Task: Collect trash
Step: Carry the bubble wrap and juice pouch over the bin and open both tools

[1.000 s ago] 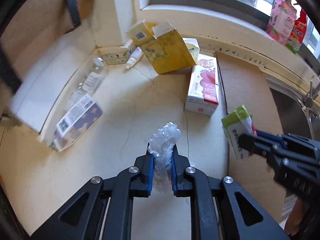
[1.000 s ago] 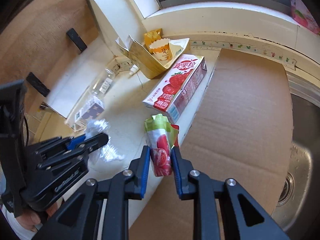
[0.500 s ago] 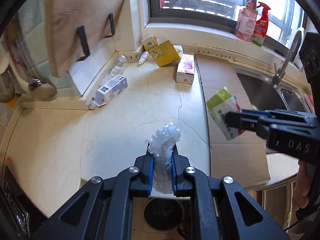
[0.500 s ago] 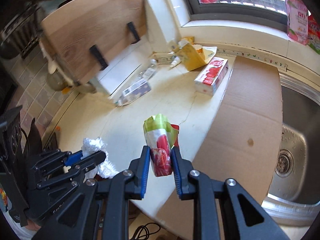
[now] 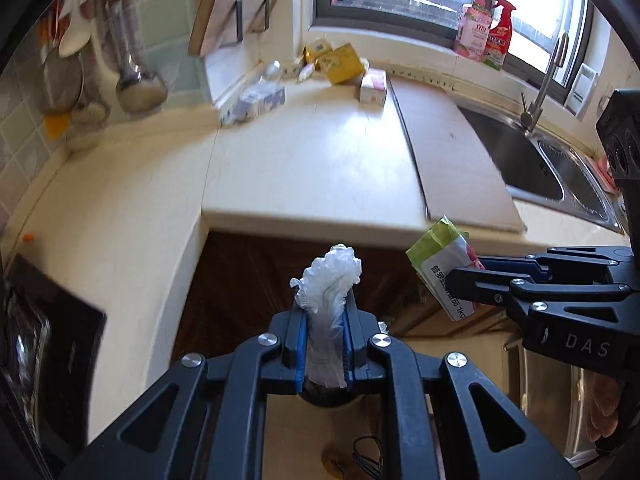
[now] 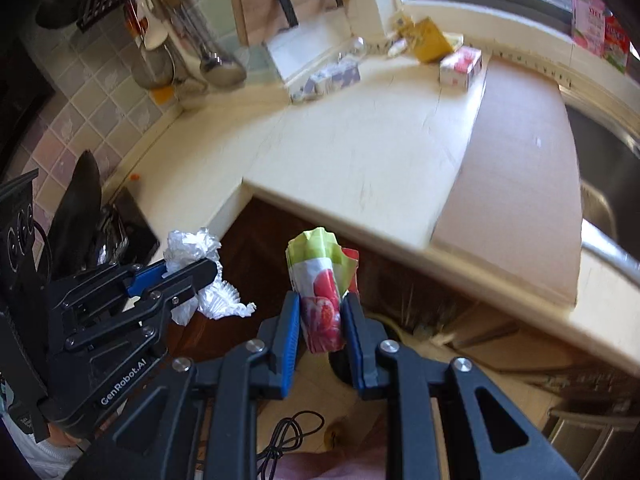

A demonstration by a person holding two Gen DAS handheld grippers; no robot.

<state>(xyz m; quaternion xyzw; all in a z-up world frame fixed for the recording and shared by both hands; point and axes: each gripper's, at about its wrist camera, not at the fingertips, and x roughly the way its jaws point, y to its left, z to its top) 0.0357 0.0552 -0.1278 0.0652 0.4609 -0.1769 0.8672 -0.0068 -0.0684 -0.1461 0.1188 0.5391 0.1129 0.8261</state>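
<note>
1. Both grippers had pulled back from the far corner of the bench (image 5: 320,168) since the earlier frames; the clutter that had filled the view a second before now sat small and far off under the window, and the near edge of the bench had come into sight with dark cabinet fronts below it.
2. The left gripper (image 5: 326,344) had its fingers pressed together on a wad of crumpled clear plastic (image 5: 328,280), which stuck up above the blue pads. It hung off the bench, over the floor.
3. The right gripper (image 6: 322,328) pinched a green and red snack wrapper (image 6: 322,280) between its fingers, also out past the bench edge. In the left view the same wrapper showed to the right of the plastic, well apart from it.
4. Far back on the bench, a yellow box (image 5: 342,64), a pink carton (image 5: 374,86) and a purple-and-white carton (image 5: 256,102) lay uncollected. The brown board (image 5: 452,152) beside the sink (image 5: 560,176) was bare.
5. Judged from this, two pieces of trash were on their way to a bin. A dark round shape showed on the floor just past each gripper's fingers; whether that was the bin could not be told. More trips looked needed for the remaining items.
</note>
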